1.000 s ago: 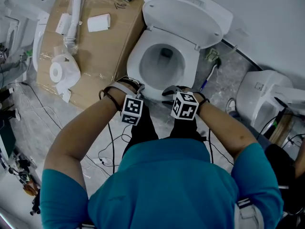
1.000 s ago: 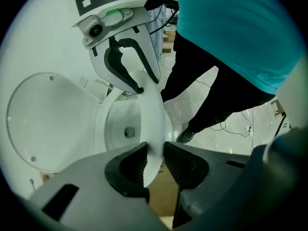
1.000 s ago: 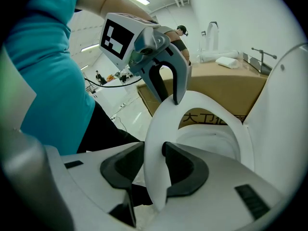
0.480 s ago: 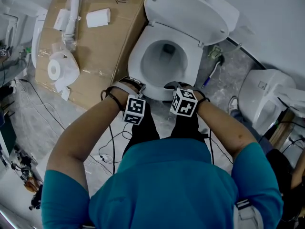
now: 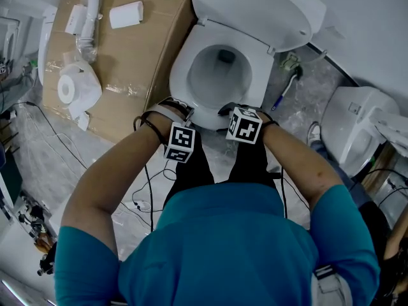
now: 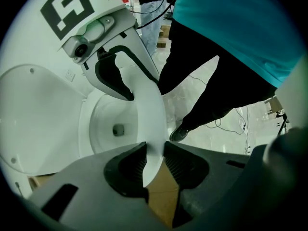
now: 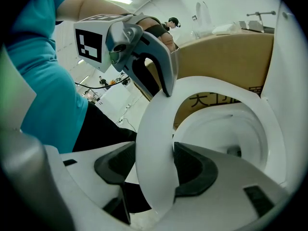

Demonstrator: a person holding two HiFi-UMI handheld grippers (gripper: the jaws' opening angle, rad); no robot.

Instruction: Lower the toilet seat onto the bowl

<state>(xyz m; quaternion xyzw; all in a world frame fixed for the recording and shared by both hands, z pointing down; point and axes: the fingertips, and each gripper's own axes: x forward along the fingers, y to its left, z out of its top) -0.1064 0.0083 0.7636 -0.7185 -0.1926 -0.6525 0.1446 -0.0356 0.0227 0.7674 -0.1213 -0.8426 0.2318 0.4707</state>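
The white toilet seat (image 5: 180,75) lies low over the bowl (image 5: 220,75), and the lid (image 5: 255,8) stands up behind it. Both grippers are at the seat's front rim. My left gripper (image 5: 185,115) has the thin seat edge (image 6: 149,114) between its pads; the pads still touch it while the jaws are opening (image 6: 155,165). My right gripper (image 5: 231,111) straddles the thick rim (image 7: 154,129) with its jaws wide (image 7: 154,170). In the right gripper view a gap shows between the seat ring and the bowl rim (image 7: 226,129).
A cardboard box (image 5: 127,56) stands left of the toilet with a paper roll (image 5: 73,88) and small items on it. A brush (image 5: 284,91) lies to the right of the bowl, beside another white toilet (image 5: 354,126). Cables (image 5: 143,196) run over the floor near the person's feet.
Both grippers have stayed at the seat's front rim. The toilet has slid slightly up in the head view, and the right gripper's cube sits a little higher.
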